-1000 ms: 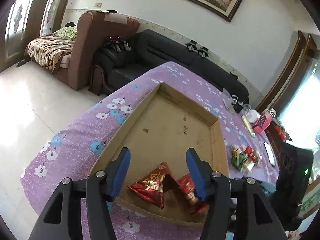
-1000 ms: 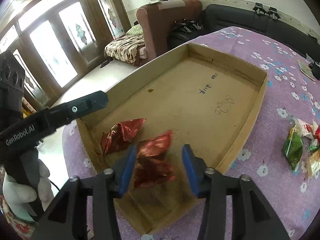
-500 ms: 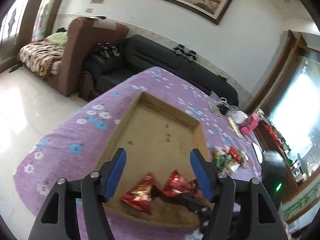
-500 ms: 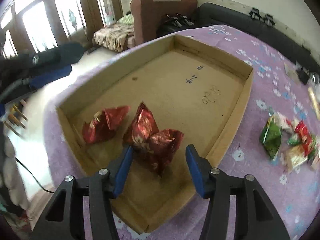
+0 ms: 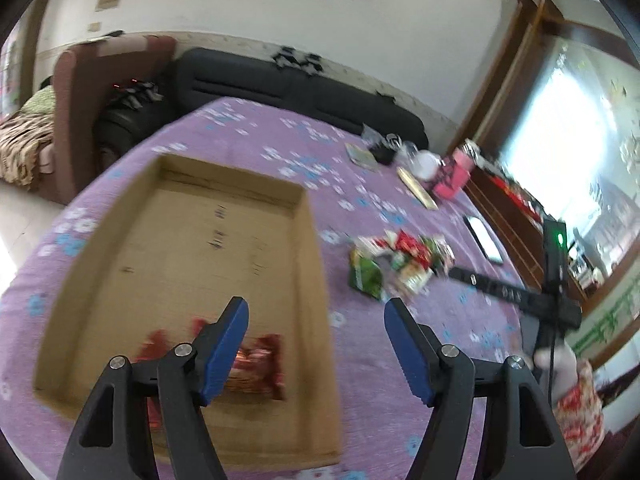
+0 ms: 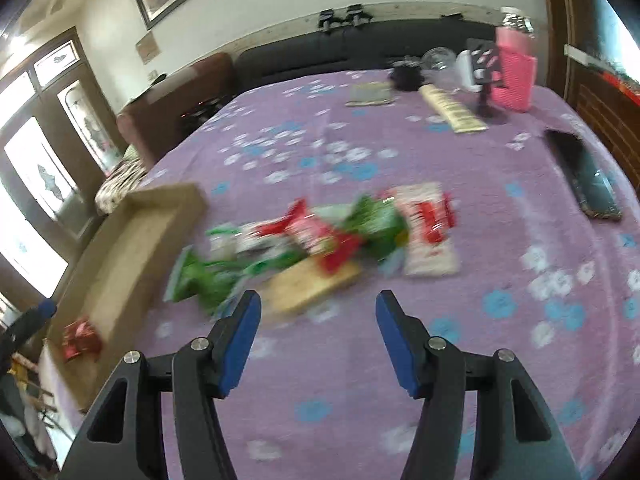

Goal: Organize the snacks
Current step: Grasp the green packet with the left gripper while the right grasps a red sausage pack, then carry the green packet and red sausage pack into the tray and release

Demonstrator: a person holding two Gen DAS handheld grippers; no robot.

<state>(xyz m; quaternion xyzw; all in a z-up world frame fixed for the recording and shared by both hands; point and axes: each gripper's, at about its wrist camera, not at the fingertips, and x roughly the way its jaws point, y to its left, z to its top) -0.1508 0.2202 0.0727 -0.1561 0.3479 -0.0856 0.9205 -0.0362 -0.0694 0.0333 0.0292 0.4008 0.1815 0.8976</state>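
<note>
A shallow cardboard tray [image 5: 308, 232] lies on the purple flowered tablecloth, with red foil snack packs [image 5: 256, 364] in its near end. A heap of green, red and white snack packs [image 5: 396, 260] lies on the cloth right of the tray. My left gripper [image 5: 316, 320] is open and empty above the tray's near right corner. My right gripper [image 6: 318, 312] is open and empty, just short of the snack heap [image 6: 320, 236]. The tray [image 6: 132, 240] and a red pack [image 6: 80, 338] show at the left of the right wrist view.
A phone [image 6: 584, 184], a pink box [image 6: 514, 74], a long flat packet [image 6: 452, 110], a booklet [image 6: 370, 94] and a glass jar [image 6: 438, 60] sit at the far end of the table. A black sofa [image 5: 296, 92] stands beyond it. The right gripper's body [image 5: 516, 296] reaches in over the table's right side.
Both grippers have swung right, away from the red packs left in the tray. The right gripper now faces the snack heap. Both views are motion-blurred.
</note>
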